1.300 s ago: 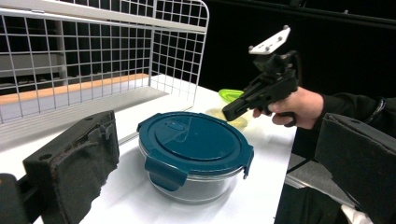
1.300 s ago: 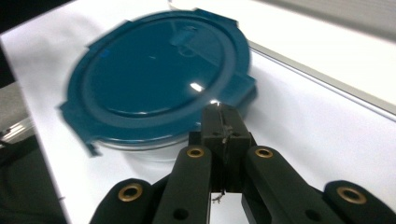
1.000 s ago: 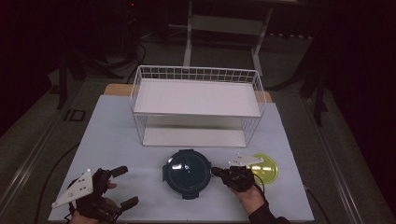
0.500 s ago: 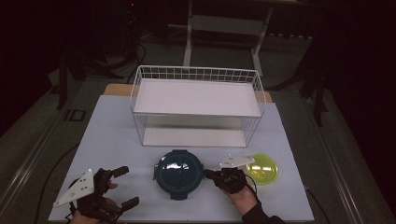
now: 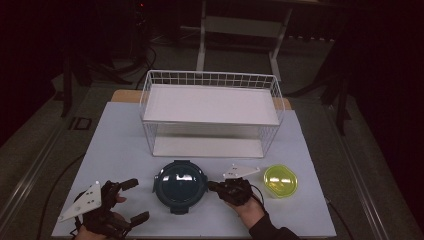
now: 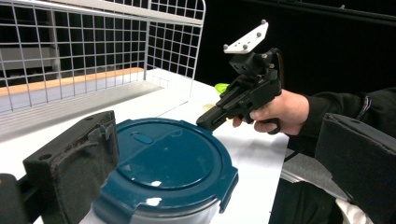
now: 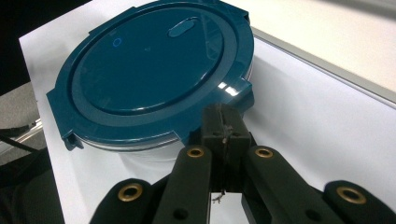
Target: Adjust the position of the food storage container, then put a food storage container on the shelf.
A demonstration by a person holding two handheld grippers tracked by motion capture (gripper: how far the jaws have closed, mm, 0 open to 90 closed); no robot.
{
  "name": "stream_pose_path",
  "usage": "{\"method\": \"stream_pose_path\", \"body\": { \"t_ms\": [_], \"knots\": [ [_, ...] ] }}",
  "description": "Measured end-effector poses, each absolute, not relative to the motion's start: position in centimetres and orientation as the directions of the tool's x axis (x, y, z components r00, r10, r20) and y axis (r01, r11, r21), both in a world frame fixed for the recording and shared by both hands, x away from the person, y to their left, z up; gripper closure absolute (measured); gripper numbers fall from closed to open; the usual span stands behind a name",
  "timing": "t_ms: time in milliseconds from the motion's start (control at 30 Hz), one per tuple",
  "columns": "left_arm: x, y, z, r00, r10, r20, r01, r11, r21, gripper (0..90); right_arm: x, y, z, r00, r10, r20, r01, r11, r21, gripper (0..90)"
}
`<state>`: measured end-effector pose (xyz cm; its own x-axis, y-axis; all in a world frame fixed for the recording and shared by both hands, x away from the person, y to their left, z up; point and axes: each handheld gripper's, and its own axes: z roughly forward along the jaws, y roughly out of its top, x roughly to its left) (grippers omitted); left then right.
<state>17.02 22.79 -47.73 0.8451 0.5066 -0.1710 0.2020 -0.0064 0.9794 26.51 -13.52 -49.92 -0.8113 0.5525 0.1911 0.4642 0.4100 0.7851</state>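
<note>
Teal-lidded round container (image 5: 180,185) sits on the white table (image 5: 120,145) in front of the wire rack (image 5: 210,112), between my hands. No long axis; its latch tab points at my right gripper (image 5: 212,186), pressed shut and empty, tips against the rim. My left gripper (image 5: 136,200) gapes farther off.

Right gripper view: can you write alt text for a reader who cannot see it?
The right gripper, its black jaws shut together, meets the rim of a round teal plastic lid. The lid sits on a clear container on the white table.
</note>
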Motion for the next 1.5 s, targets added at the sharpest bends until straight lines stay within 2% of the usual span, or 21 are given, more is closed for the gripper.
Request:
{"method": "stream_pose_path", "body": {
  "t_ms": [267,600,633,700,767,1000,1067,1167,1300,1333,1500],
  "knots": [
    [17.0,22.9,-47.8,0.847,0.506,-0.166,0.2,-0.013,0.98,0.0,26.7,-12.6,-49.9,-0.822,0.537,0.191,0.455,0.416,0.788,90.0],
    [17.0,22.9,-47.7,0.843,0.513,-0.164,0.2,-0.015,0.98,0.0,25.7,-13.4,-48.3,-0.828,0.545,0.132,0.396,0.402,0.826,89.8],
    [16.9,22.9,-47.6,0.843,0.513,-0.162,0.199,-0.018,0.98,0.0,25.6,-13.5,-48.1,-0.827,0.546,0.13,0.392,0.397,0.83,88.2],
    [16.9,22.8,-47.6,0.843,0.512,-0.163,0.2,-0.019,0.98,0.0,25.5,-13.7,-47.9,-0.831,0.54,0.134,0.386,0.387,0.838,78.0],
    [16.9,22.8,-47.6,0.843,0.513,-0.164,0.203,-0.022,0.979,0.0,25.4,-13.8,-47.7,-0.833,0.538,0.131,0.379,0.381,0.843,72.3],
    [17.1,22.8,-47.1,0.839,0.518,-0.165,0.213,-0.034,0.976,0.0,25.1,-14.3,-46.8,-0.855,0.496,0.148,0.35,0.343,0.872,32.4],
    [17.2,22.7,-46.5,0.843,0.516,-0.152,0.207,-0.051,0.977,0.0,25.0,-14.5,-46.5,-0.863,0.486,0.138,0.333,0.341,0.879,17.5],
    [17.4,22.6,-45.6,0.846,0.517,-0.132,0.197,-0.074,0.978,0.0,24.9,-14.8,-46.0,-0.856,0.502,0.12,0.319,0.332,0.887,14.2],
    [18.0,22.9,-44.5,0.837,0.531,-0.133,0.203,-0.076,0.976,0.0,24.9,-15.0,-45.3,-0.863,0.492,0.114,0.311,0.34,0.887,17.1],
    [18.2,22.9,-44.3,0.834,0.535,-0.133,0.206,-0.079,0.975,0.0,24.8,-15.2,-45.2,-0.86,0.498,0.106,0.302,0.33,0.894,20.5],
    [19.3,23.0,-44.1,0.816,0.551,-0.175,0.269,-0.094,0.958,0.0,25.1,-15.5,-45.0,-0.846,0.516,0.135,0.333,0.313,0.89,19.2]
  ]
}}
